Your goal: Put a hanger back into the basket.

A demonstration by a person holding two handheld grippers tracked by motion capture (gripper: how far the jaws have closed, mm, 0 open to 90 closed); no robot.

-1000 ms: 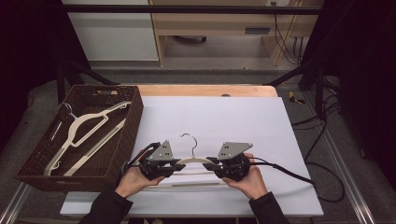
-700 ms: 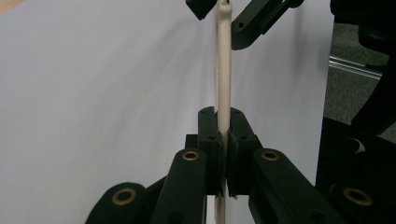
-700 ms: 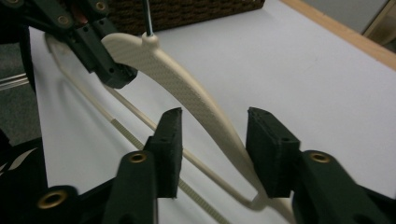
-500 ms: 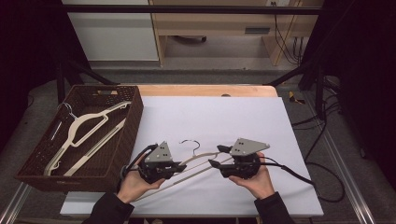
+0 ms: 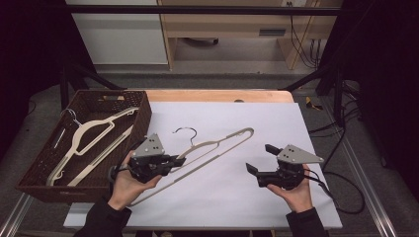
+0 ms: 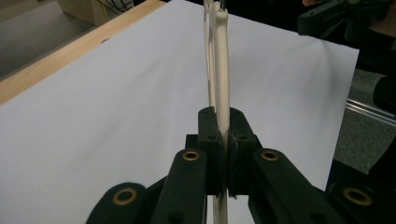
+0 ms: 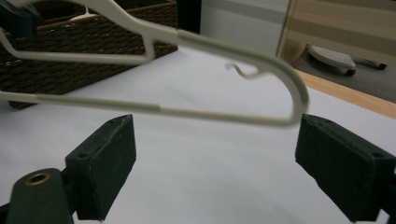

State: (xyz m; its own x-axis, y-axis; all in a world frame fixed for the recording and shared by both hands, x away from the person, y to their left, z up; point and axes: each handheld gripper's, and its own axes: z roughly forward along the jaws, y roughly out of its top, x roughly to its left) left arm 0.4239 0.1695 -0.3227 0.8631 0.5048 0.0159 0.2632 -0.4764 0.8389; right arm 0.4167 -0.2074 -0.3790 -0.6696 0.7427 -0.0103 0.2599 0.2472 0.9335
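A: Where is the cream plastic clothes hanger with the metal hook (image 5: 207,148) found at this moment?

B: It is held above the white sheet covering the table (image 5: 276,123), tilted, with its long axis running from low near the person's left side up toward the far right. Its rounded far end is seen raised at the upper right in the high view.

A: By which gripper is it carried?

B: By the left gripper (image 5: 170,162). In the left gripper view its jaws are seen closed tight on the hanger's bar, which passes straight up between them. The right gripper (image 5: 258,159) is spread wide with nothing between its pads; in the right gripper view the hanger's rounded end (image 7: 289,88) is seen just ahead of and above the open jaws, apart from both.

A: Which way is the dark brown woven basket (image 5: 143,106) placed from the hanger?

B: To the left of it, just beside the left hand, with another cream hanger (image 5: 91,131) already lying inside. The left gripper is judged far nearer, so a swing leftward along the hanger's long axis would be called for, the low end being led over the basket rim.
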